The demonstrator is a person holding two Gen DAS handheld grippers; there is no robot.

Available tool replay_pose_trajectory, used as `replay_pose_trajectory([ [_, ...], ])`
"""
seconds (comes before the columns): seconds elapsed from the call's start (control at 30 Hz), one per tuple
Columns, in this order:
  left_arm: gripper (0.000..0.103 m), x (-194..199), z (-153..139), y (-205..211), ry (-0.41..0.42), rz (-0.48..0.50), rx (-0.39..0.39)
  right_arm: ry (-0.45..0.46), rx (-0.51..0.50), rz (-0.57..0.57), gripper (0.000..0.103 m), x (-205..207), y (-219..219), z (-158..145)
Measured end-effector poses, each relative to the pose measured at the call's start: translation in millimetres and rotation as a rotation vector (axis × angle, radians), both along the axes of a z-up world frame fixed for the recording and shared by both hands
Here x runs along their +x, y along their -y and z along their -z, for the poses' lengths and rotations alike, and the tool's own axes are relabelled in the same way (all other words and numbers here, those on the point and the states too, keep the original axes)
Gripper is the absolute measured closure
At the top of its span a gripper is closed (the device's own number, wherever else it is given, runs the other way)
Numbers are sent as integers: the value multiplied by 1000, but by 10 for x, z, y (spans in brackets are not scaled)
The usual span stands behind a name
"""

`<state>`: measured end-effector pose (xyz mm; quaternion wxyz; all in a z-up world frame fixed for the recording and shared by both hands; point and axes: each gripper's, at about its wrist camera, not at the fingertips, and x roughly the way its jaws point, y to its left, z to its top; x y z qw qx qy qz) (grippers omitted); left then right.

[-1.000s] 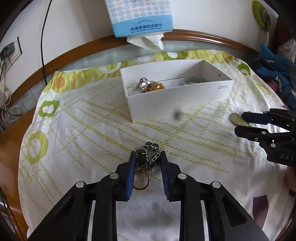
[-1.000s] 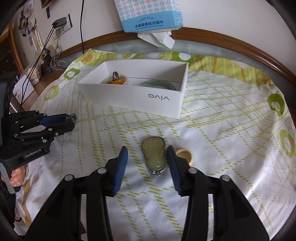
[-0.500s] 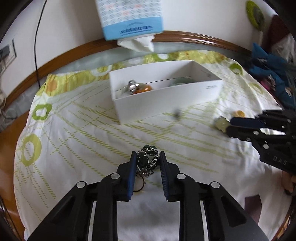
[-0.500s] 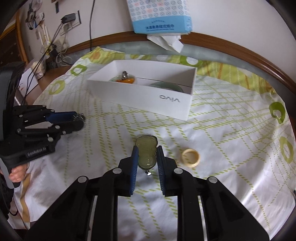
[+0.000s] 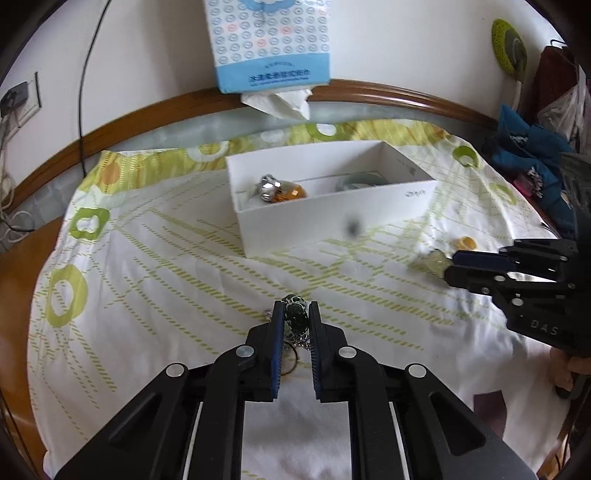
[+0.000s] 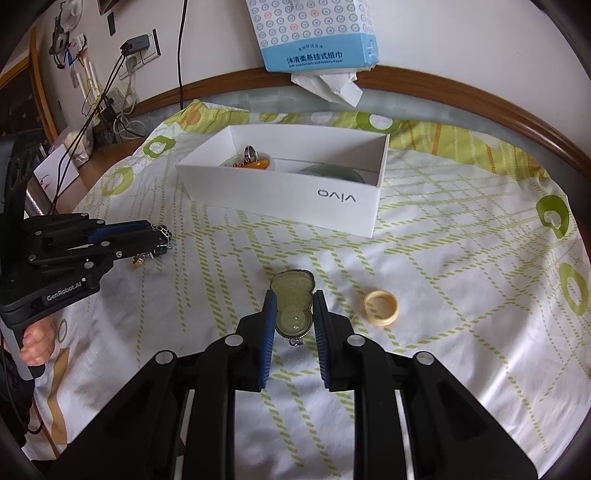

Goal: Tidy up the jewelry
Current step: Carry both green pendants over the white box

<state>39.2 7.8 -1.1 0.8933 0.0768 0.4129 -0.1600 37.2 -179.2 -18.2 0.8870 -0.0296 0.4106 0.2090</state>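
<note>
Each gripper has pinched one piece off the cloth, presumably to carry it to the white box lying further back: the left gripper is closed on a dark green pendant with chain and ring, and the right gripper is closed on a pale green pendant. A cream ring waits just right of it. The box reads "vivo" (upside down from here), the left tool "GenRobot.AI".

A blue tissue pack hangs on the wall at 12 o'clock, a tissue drooping from it. A green-patterned cloth covers the table. Sockets and cables sit at 10 o'clock.
</note>
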Motion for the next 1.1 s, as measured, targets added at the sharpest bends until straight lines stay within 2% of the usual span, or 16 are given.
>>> replay_pose_trajectory([
  [0.1, 88, -2, 20, 43, 0, 5, 28, -8, 0, 0, 84, 1, 0, 15],
  [0.2, 76, 44, 69, 45, -24, -3, 40, -15, 1, 2, 84, 6, -1, 24],
  [0.3, 73, 76, 106, 47, -31, -16, 63, -19, -1, 1, 84, 11, -6, 30],
  [0.37, 73, 79, 109, 51, -27, -15, 67, -21, -1, 0, 84, 16, -9, 33],
  [0.43, 82, 66, 109, 66, -22, 1, 69, -20, -1, 1, 84, 14, -11, 32],
  [0.57, 83, 6, 68, 94, 13, 16, 72, 1, 15, 1, 84, -13, -4, 4],
  [0.7, 83, -34, -63, 37, 59, 6, 28, 25, 28, 10, 84, -55, 19, -39],
  [0.87, 83, 52, -299, -60, 71, -41, -39, 65, 123, 27, 84, -65, 179, -221],
  [0.97, 83, 168, -633, -69, 114, -65, -70, 97, 170, 51, 84, -41, 281, -402],
  [1.1, 83, 323, -1023, -10, 181, -80, -93, 148, 264, 86, 84, 100, 420, -832],
])
